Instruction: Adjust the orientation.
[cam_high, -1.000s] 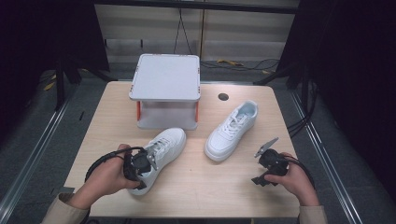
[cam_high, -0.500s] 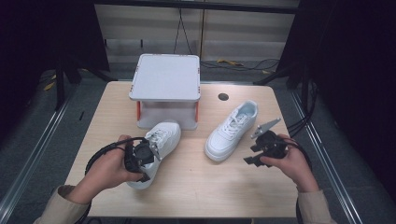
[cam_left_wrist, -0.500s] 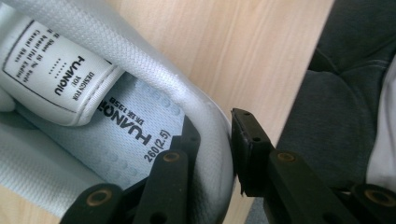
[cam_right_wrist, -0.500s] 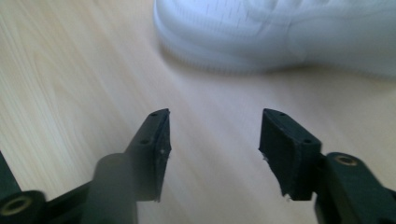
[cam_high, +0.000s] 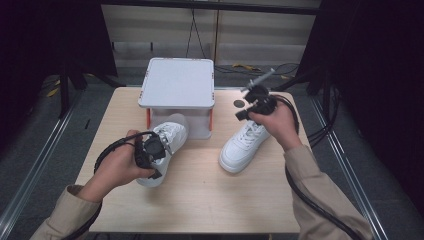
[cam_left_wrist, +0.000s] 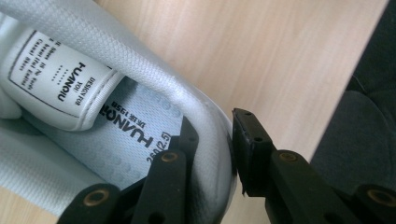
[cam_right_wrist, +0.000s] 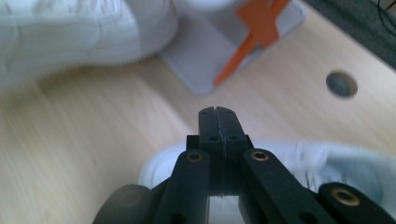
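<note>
My left gripper (cam_high: 159, 150) is shut on the heel collar of the left white sneaker (cam_high: 171, 136), whose toe points at the white stand. In the left gripper view one jaw sits inside the sneaker (cam_left_wrist: 70, 42) over the printed insole and the other outside the heel wall, with the left gripper (cam_left_wrist: 212, 135) pinching that wall. My right gripper (cam_high: 266, 75) hovers in the air above the right white sneaker (cam_high: 240, 147). Its jaws have just been closing and now meet with nothing between them; the right gripper (cam_right_wrist: 218, 112) looks down over that sneaker (cam_right_wrist: 327, 161).
A white stand (cam_high: 177, 82) with orange corner brackets (cam_right_wrist: 247, 42) rests at the back middle of the wooden table (cam_high: 210, 200). A round hole (cam_right_wrist: 342, 84) lies in the tabletop near the right sneaker. Cables trail from both grippers. Dark floor surrounds the table.
The right hand rose from the table's front right and went back over the right sneaker, and its jaws shut. The left hand moved the left sneaker slightly up and toward the stand.
</note>
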